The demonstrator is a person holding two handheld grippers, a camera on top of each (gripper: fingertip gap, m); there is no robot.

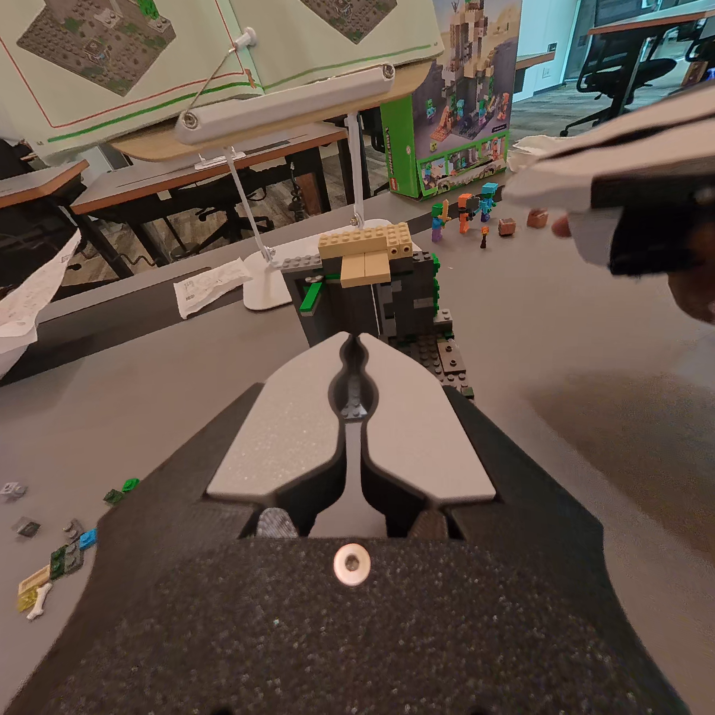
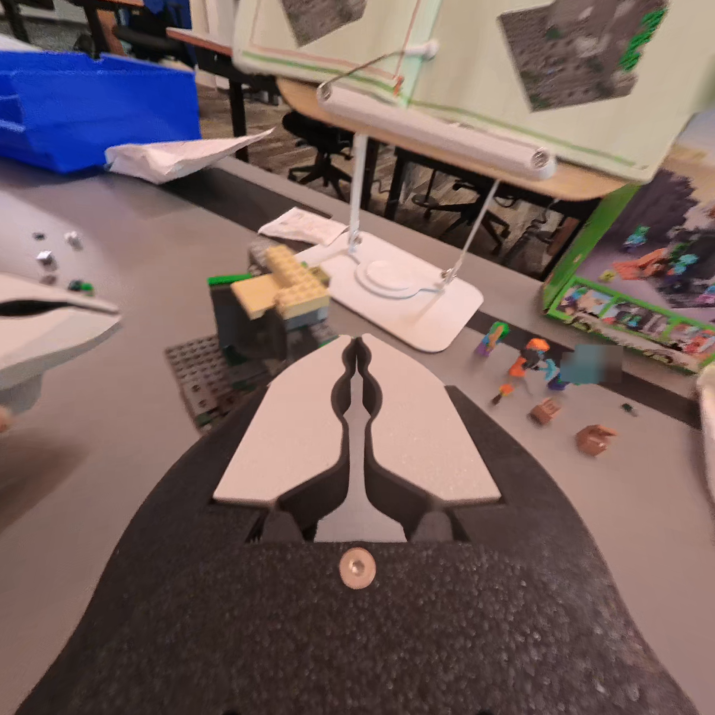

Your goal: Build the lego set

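The partly built model (image 1: 371, 294) stands on a dark studded baseplate (image 1: 452, 367), with dark grey walls, green trim and a tan brick top (image 1: 363, 240). My left gripper (image 1: 354, 338) is just in front of it, shut on a narrow grey studded plate (image 1: 354, 402) that shows in the gap between the fingers. My right gripper (image 2: 356, 340) is shut and empty, low over the table to the right of the model (image 2: 271, 305). It also shows blurred at the right of the left wrist view (image 1: 580, 166). The left gripper shows at the left of the right wrist view (image 2: 58, 309).
A white stand (image 2: 406, 298) holds the open instruction booklet (image 1: 116, 58) behind the model. The green set box (image 1: 460, 116), several minifigures (image 1: 464, 212) and brown pieces (image 2: 596, 439) lie to the right. Loose small pieces (image 1: 58, 557) lie at the left. Paper bags (image 1: 209, 286) and a blue bin (image 2: 89, 104) are farther back. My right fingertips sit around 12 cm from my left ones.
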